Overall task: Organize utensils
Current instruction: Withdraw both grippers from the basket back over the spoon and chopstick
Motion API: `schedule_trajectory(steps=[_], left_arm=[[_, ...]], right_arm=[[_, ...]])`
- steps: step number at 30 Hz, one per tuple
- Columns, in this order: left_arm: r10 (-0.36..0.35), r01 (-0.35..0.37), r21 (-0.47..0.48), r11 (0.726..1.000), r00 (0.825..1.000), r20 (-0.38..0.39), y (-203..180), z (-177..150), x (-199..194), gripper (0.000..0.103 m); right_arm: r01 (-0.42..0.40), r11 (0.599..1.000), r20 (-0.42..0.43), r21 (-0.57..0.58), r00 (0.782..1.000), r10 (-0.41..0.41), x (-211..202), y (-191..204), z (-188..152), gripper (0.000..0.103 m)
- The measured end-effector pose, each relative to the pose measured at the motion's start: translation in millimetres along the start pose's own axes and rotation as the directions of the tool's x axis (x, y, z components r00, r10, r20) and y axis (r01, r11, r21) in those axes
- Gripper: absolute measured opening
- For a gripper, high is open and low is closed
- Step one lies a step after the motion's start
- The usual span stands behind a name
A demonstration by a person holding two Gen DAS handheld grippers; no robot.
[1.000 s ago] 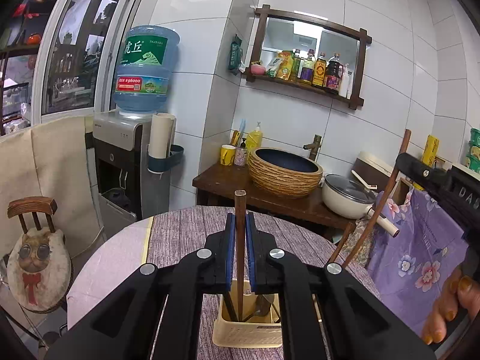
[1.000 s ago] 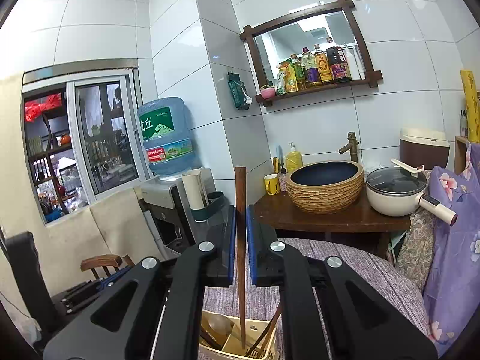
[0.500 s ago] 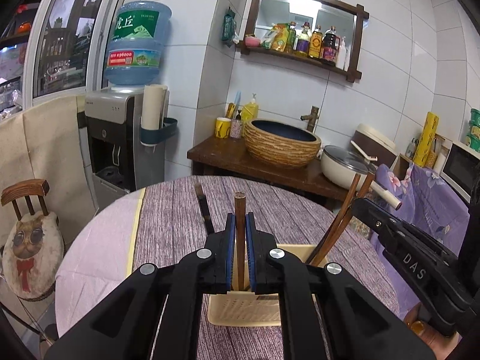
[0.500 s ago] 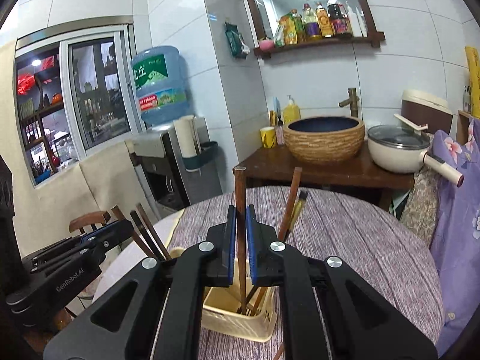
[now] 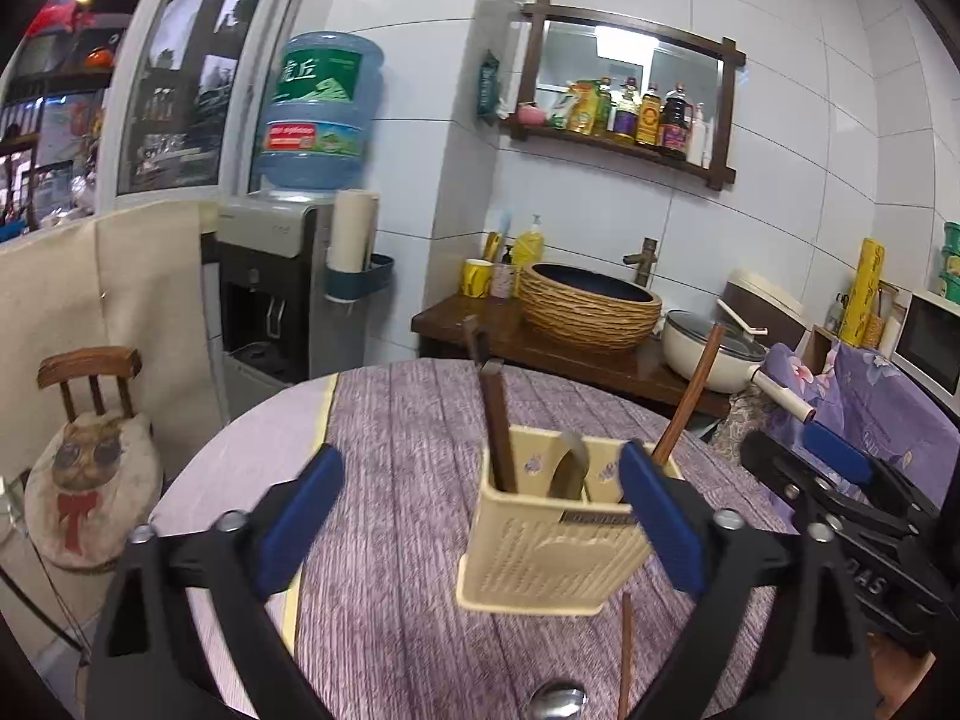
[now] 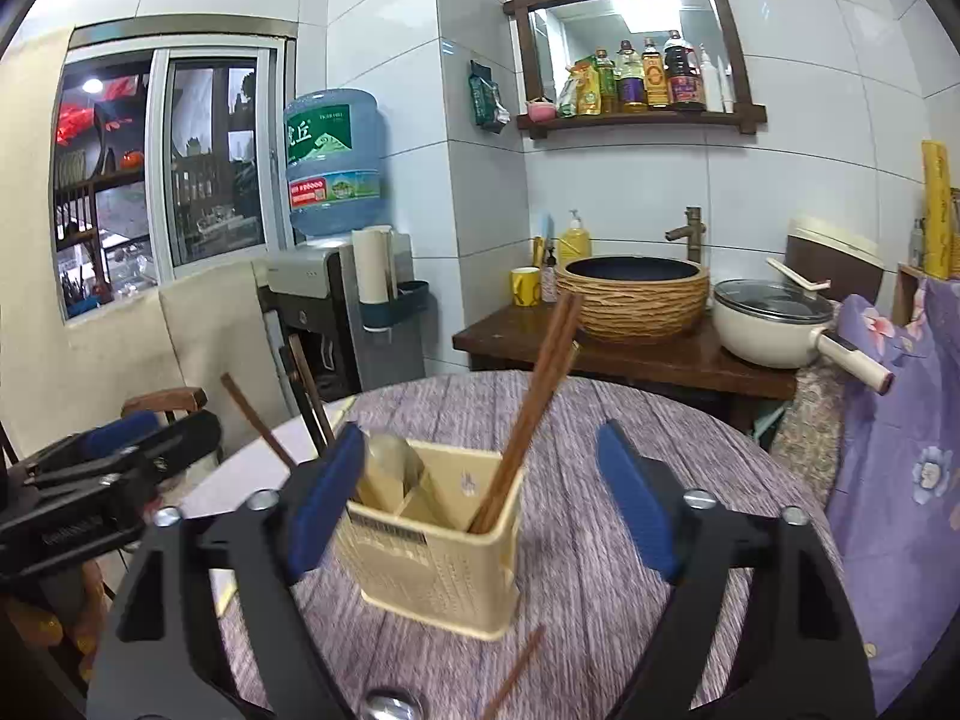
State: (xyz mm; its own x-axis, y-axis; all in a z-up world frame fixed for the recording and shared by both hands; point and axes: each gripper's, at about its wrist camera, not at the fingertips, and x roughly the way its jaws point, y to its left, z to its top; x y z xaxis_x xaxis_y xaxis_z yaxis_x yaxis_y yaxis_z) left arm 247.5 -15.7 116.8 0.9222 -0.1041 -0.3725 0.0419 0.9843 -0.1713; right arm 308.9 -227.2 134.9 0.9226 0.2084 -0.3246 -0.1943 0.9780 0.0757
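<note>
A: Starting at our left claw (image 5: 480,522): its blue pads have just swung wide apart and press on nothing, though the cream utensil holder (image 5: 552,546) stands between them, nearer the right pad.

B: Same for our right claw (image 6: 480,498). Its jaws have just been opening too and grip nothing; the utensil holder (image 6: 432,546) sits between them, toward the left pad.

A: In the left wrist view, dark chopsticks (image 5: 495,414) stand in the holder's left compartment, leaning toward 11 o'clock. A metal spoon (image 5: 567,468) rests in the middle, and a brown chopstick (image 5: 690,396) leans toward 1 o'clock from the right side.

B: From the right wrist, a pair of brown chopsticks (image 6: 534,402) leans toward 1 o'clock out of the right compartment, with the spoon (image 6: 393,462) in the left one.

A: One loose chopstick (image 5: 626,654) lies on the table (image 5: 390,480) at 6 o'clock of the holder, beside a metal spoon end (image 5: 555,699) at the bottom edge.

B: We see that loose chopstick (image 6: 516,669) too. The other claw shows at 9 o'clock in our right view.
</note>
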Motion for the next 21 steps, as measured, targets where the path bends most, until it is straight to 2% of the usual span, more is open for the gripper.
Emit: schedule_trajectory(steps=[1, 3, 5, 9, 13, 16, 20, 21], left_arm=[[0.001, -0.001, -0.010, 1.000, 1.000, -0.004, 4.0, -7.5, -4.2, 0.097], [0.010, -0.010, -0.014, 1.000, 1.000, -0.022, 7.9, -19.9, -7.7, 0.097], [0.039, -0.040, -0.014, 0.999, 0.998, -0.057, 13.0, -34.7, -6.8, 0.097], [0.078, -0.078, -0.001, 0.997, 0.987, -0.138, 21.0, -62.8, 0.7, 0.097], [0.098, -0.097, 0.018, 0.995, 0.979, -0.178, 25.6, -83.9, 6.2, 0.097], [0.119, -0.112, 0.045, 0.993, 0.974, -0.192, 25.4, -94.8, 8.5, 0.097], [0.123, -0.108, 0.081, 0.991, 0.972, -0.200, 21.8, -105.4, 9.0, 0.097], [0.109, -0.093, 0.087, 0.992, 0.973, -0.205, 21.3, -107.0, 9.3, 0.097]], right_arm=[[0.020, 1.000, -0.011, 0.005, 1.000, -0.020, -5.3, -2.1, -8.2, 0.097], [0.048, 0.999, -0.039, 0.018, 0.998, -0.047, -10.2, -7.2, -22.8, 0.097], [0.089, 0.996, -0.118, 0.033, 0.989, -0.084, -7.2, -14.4, -44.7, 0.097], [0.142, 0.985, -0.272, 0.095, 0.956, -0.112, 4.5, -29.7, -86.6, 0.097], [0.181, 0.974, -0.349, 0.139, 0.929, -0.123, 9.6, -39.0, -121.7, 0.097], [0.214, 0.968, -0.386, 0.131, 0.910, -0.149, 13.4, -40.3, -137.4, 0.097], [0.223, 0.967, -0.361, 0.124, 0.918, -0.165, 13.0, -37.4, -144.0, 0.097], [0.203, 0.973, -0.350, 0.107, 0.924, -0.154, 12.1, -34.6, -145.6, 0.097]])
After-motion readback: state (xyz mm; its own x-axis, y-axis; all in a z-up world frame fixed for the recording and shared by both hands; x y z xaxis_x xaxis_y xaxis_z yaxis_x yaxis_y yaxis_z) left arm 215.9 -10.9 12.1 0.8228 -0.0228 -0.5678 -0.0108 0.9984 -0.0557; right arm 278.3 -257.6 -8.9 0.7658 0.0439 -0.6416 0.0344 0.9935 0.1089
